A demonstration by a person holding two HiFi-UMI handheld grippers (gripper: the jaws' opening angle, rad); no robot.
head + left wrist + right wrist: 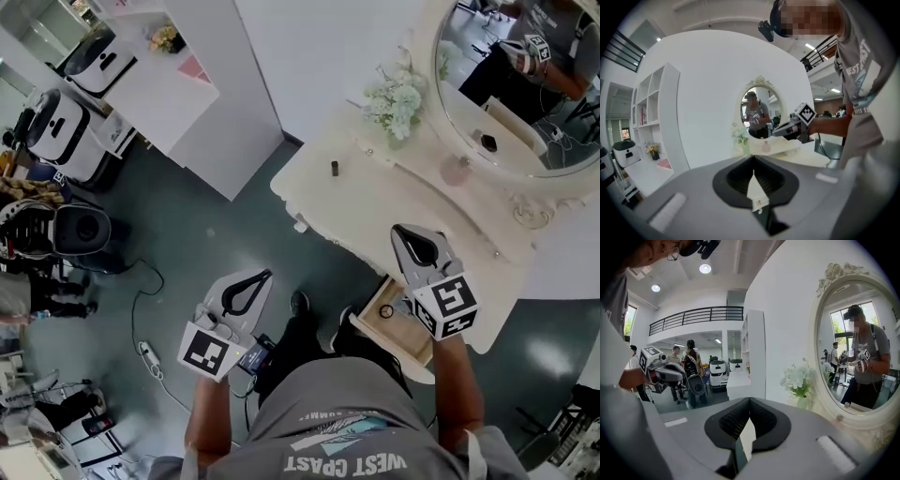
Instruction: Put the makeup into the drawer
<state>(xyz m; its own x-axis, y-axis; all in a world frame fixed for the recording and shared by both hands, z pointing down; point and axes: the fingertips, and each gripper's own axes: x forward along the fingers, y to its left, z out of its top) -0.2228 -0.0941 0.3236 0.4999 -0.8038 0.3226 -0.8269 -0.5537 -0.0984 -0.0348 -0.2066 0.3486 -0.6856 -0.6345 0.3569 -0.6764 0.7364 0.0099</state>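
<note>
A cream dressing table [375,202] carries a small dark makeup tube [333,168] standing upright and a pink bottle [457,171] by the oval mirror [525,84]. Its drawer [409,335] is pulled open at the front, with a small round item [386,311] inside. My right gripper [397,229] hovers over the table's front edge above the drawer, shut and empty [749,400]. My left gripper [265,274] hangs over the floor to the left of the table, jaws together with nothing in them [753,158]. The pink bottle [765,146] also shows far ahead in the left gripper view.
A vase of white flowers [397,101] stands at the table's back. A white shelf unit [178,84] sits to the left. White machines [56,131] and a black one line the far left. A cable with a power strip [145,352] lies on the dark floor.
</note>
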